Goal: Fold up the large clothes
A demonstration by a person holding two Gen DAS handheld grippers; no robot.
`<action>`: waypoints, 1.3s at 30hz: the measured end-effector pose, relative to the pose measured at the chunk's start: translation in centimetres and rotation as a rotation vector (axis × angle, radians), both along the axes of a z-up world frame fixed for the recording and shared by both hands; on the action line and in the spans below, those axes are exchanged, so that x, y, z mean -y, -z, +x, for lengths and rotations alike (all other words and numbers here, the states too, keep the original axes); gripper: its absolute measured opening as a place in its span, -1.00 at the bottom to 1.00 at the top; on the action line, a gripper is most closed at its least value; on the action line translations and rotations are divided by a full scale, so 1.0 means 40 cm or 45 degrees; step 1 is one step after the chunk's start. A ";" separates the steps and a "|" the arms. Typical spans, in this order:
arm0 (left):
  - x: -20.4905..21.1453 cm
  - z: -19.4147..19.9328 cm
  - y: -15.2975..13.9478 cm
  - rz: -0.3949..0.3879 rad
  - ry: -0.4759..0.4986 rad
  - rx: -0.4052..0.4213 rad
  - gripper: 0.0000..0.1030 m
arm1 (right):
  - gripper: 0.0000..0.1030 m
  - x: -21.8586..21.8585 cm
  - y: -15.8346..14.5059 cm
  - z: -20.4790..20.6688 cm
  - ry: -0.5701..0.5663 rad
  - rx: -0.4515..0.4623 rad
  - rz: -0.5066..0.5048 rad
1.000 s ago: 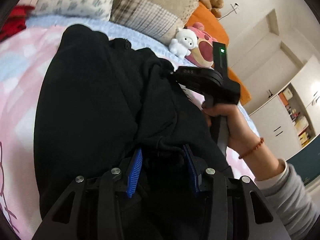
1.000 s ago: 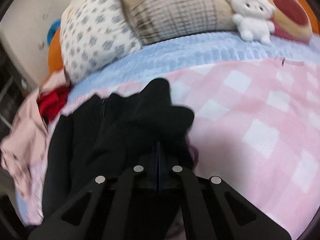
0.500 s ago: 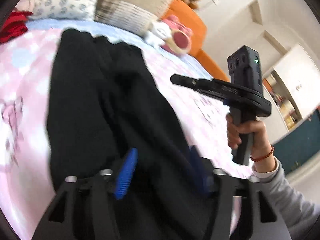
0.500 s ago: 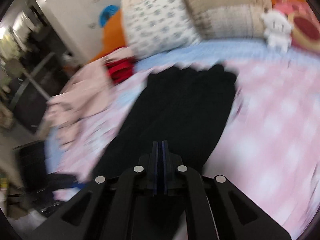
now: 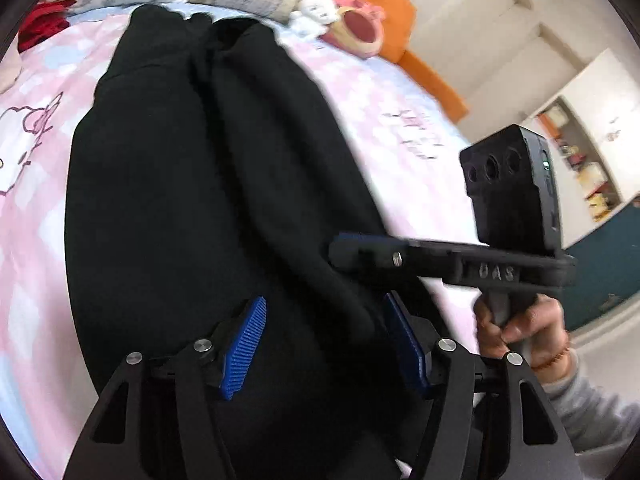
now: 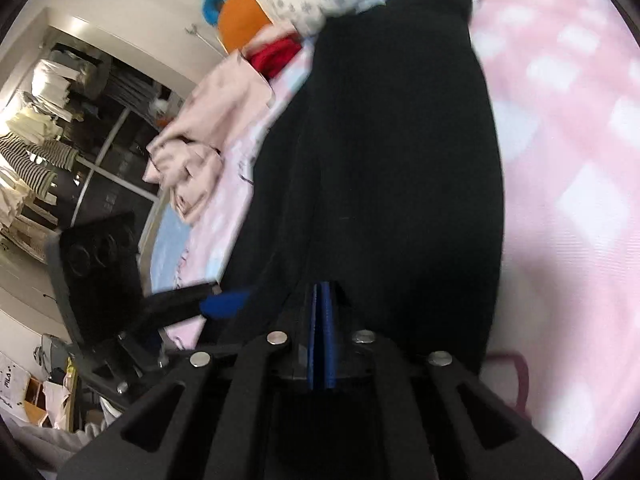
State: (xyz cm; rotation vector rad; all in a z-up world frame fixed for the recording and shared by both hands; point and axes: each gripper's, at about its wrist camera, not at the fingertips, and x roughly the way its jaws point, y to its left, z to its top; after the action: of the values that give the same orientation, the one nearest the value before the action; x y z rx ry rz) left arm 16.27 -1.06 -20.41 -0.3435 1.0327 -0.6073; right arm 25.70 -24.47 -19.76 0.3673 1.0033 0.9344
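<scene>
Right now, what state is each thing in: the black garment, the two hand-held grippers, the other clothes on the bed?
black garment: stretched lengthwise over the bed, long creases, not yet folded short.
left hand-held gripper: jaws closing, pads apart, black cloth between them.
right hand-held gripper: shut, no cloth seen between its pads.
pale pink clothes: crumpled heap, unfolded.
red garment: bunched up.

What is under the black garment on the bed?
The black garment lies on a pink checked bedsheet, visible around its edges. Whatever is directly beneath the cloth is covered.
</scene>
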 end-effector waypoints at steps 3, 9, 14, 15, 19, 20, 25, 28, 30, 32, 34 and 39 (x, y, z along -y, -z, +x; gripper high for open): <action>-0.009 -0.064 -0.038 0.034 0.037 0.043 0.24 | -0.87 0.030 -0.073 -0.070 -0.024 0.087 0.030; -0.018 -0.170 -0.022 0.192 0.104 0.013 0.24 | -0.87 0.059 -0.071 -0.218 -0.109 0.122 -0.099; 0.012 -0.163 0.031 0.296 0.081 -0.006 0.24 | -0.88 0.056 0.015 -0.277 -0.103 0.145 -0.303; 0.014 -0.166 0.025 0.294 0.081 -0.004 0.25 | -0.82 0.061 0.012 -0.282 -0.091 0.131 -0.276; -0.032 -0.196 -0.020 0.069 0.058 -0.055 0.35 | 0.40 0.108 -0.030 -0.309 -0.066 0.060 -0.129; -0.052 -0.206 -0.028 0.017 0.041 -0.067 0.38 | 0.40 0.124 -0.043 -0.320 -0.045 0.075 -0.133; -0.145 -0.229 0.005 -0.097 -0.069 -0.167 0.45 | 0.40 0.193 -0.016 -0.310 -0.016 -0.089 -0.013; -0.191 -0.242 0.062 -0.206 -0.121 -0.276 0.45 | 0.38 0.211 0.051 -0.293 -0.002 -0.247 0.048; -0.197 -0.248 0.080 -0.243 -0.130 -0.303 0.45 | 0.38 0.193 0.082 -0.281 -0.008 -0.329 0.078; -0.197 -0.253 0.087 -0.260 -0.125 -0.310 0.45 | 0.35 0.171 0.107 -0.274 -0.021 -0.387 0.100; -0.214 -0.258 0.092 -0.301 -0.134 -0.327 0.45 | 0.33 0.161 0.110 -0.271 -0.044 -0.388 0.100; -0.224 -0.268 0.123 -0.401 -0.175 -0.397 0.45 | 0.24 0.160 0.114 -0.259 -0.067 -0.418 0.131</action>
State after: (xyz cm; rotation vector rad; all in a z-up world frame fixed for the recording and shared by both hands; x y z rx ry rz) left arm 5.53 7.91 -25.34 -0.7994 1.2003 -0.6041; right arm 15.32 -30.85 -24.32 0.5967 1.2711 0.9955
